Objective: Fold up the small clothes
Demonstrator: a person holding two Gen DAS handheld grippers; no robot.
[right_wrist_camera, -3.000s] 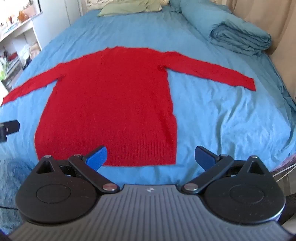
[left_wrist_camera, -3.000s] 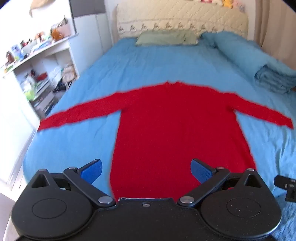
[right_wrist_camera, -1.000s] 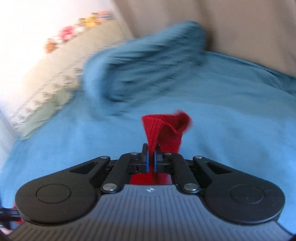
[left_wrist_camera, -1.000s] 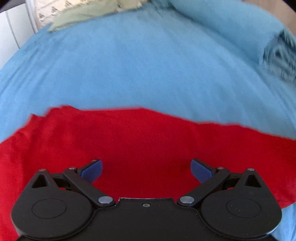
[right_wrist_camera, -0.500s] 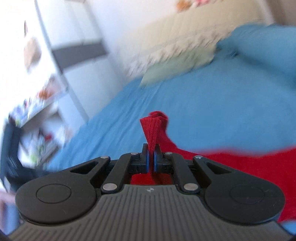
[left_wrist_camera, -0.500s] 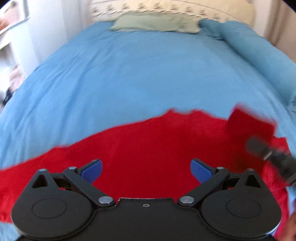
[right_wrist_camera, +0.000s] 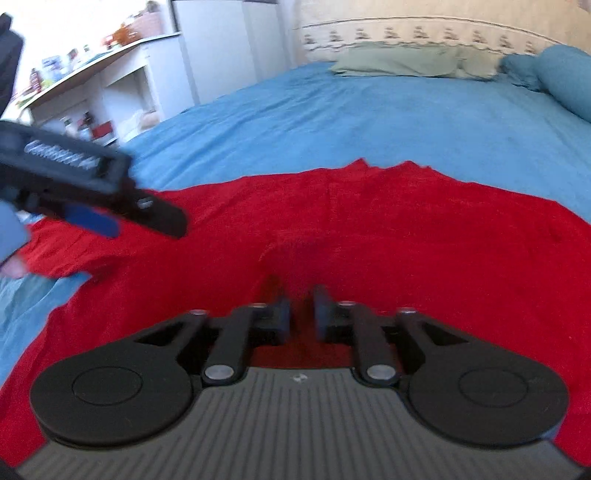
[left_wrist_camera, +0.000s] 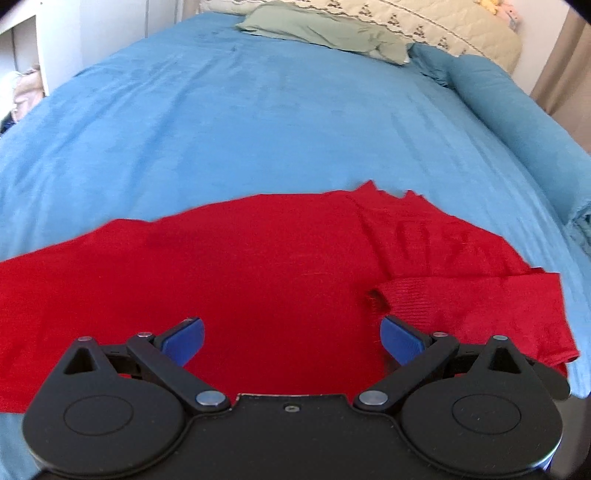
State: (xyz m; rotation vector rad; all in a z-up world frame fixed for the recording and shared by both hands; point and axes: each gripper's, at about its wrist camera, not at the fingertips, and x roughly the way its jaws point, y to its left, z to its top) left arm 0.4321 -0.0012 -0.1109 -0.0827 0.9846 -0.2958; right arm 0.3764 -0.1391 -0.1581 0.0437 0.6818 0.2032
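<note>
the bright red knitted long-sleeved jumper [left_wrist_camera: 258, 266] lies flat across the blue-sheeted bed [left_wrist_camera: 258, 122], body spread wide, with its right sleeve [left_wrist_camera: 469, 306] already laid back over the chest so the ribbed cuff sits near the middle. the step in hand looks like setting that sleeve down neatly. the right gripper [right_wrist_camera: 301, 314] hangs low over the knit with its jaws a narrow gap apart; whether any fabric is between them i cannot tell, as the tips are blurred. to do it well, it should let go cleanly, lift straight up so no loop of wool drags, and leave the sleeve edge parallel to the side seam. the left gripper [left_wrist_camera: 291, 338] hovers above the chest with jaws wide apart and holding nothing; it could press the fold flat or go for the other sleeve.

the left sleeve runs out of frame, the hem is hidden beneath both grippers, and a pale green pillow [left_wrist_camera: 325, 27] sits far up the bed.
</note>
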